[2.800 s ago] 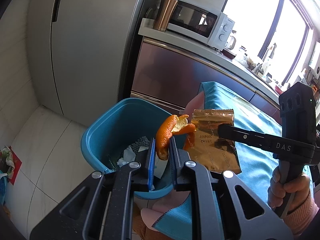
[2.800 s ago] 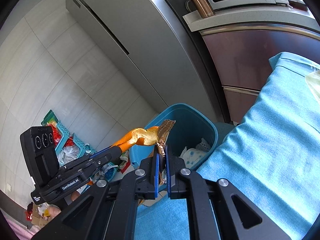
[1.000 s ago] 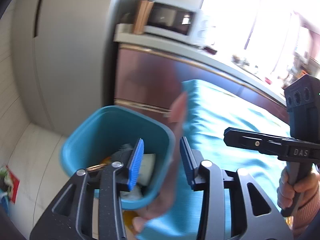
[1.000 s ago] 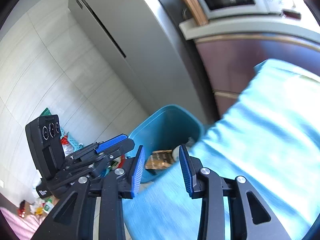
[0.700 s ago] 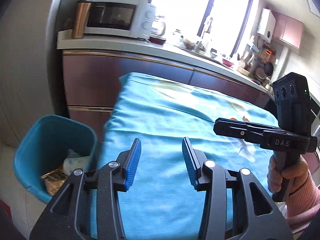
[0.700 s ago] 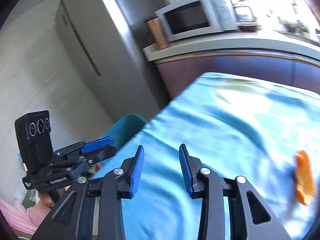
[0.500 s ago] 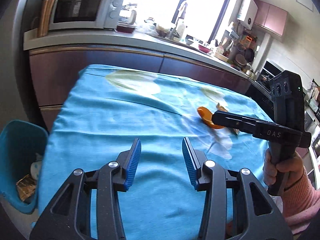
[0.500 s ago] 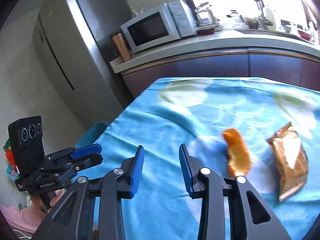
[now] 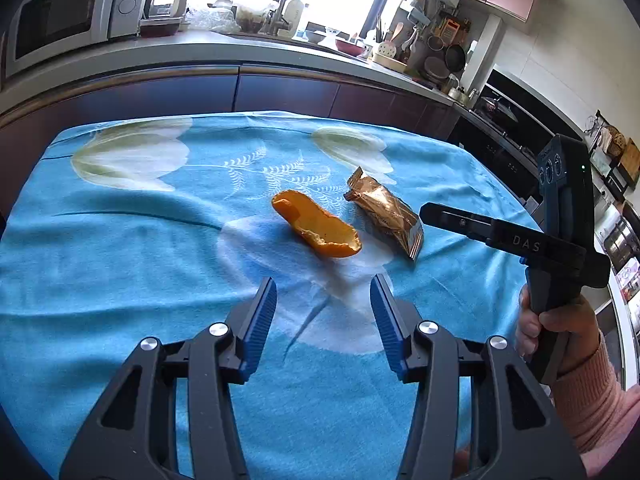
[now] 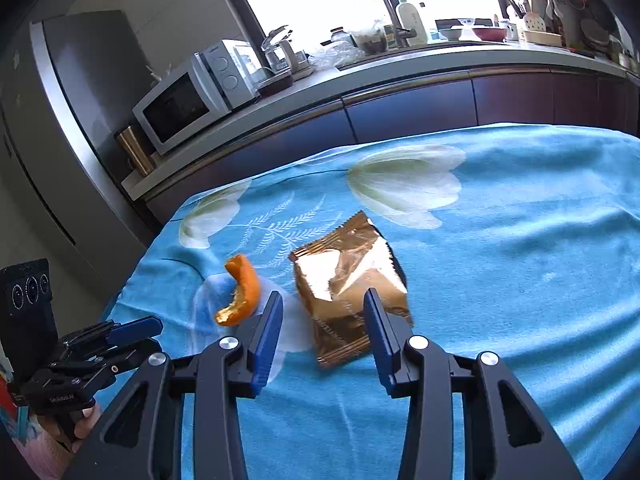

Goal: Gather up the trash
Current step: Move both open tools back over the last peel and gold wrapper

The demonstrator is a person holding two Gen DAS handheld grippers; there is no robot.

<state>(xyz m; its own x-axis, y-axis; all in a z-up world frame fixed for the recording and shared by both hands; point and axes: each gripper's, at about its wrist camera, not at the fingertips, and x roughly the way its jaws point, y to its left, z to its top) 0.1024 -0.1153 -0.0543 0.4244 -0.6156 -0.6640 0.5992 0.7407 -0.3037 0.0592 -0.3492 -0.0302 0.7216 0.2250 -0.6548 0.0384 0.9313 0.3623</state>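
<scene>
right wrist view is showing the right gripper hanging wide and holding nothing, low over the blue cloth on the table, with the near end of the gold wrapper lying flat between and just ahead of its blue fingertips. judging from this, the step in hand is lining up for the next pick, and it is going well if the person is lowering the gripper straight down so one finger slides along each long edge of the wrapper, pressing lightly into the cloth, since the foil is thin and flat and may be slipping or crumpling away if pinched from too high. just to the left of that gripper, apart from the wrapper, the orange peel is curling up off the cloth, which is giving an easier raised edge to take. in the left wrist view the left gripper is likewise standing wide and carrying nothing, with the orange peel near and slightly ahead, roughly centred between its fingers, and the gold wrapper just beyond to the right, close under the tip of the right gripper. farther off, the kitchen counter and microwave are sitting behind the table; no bin is showing in either view.
</scene>
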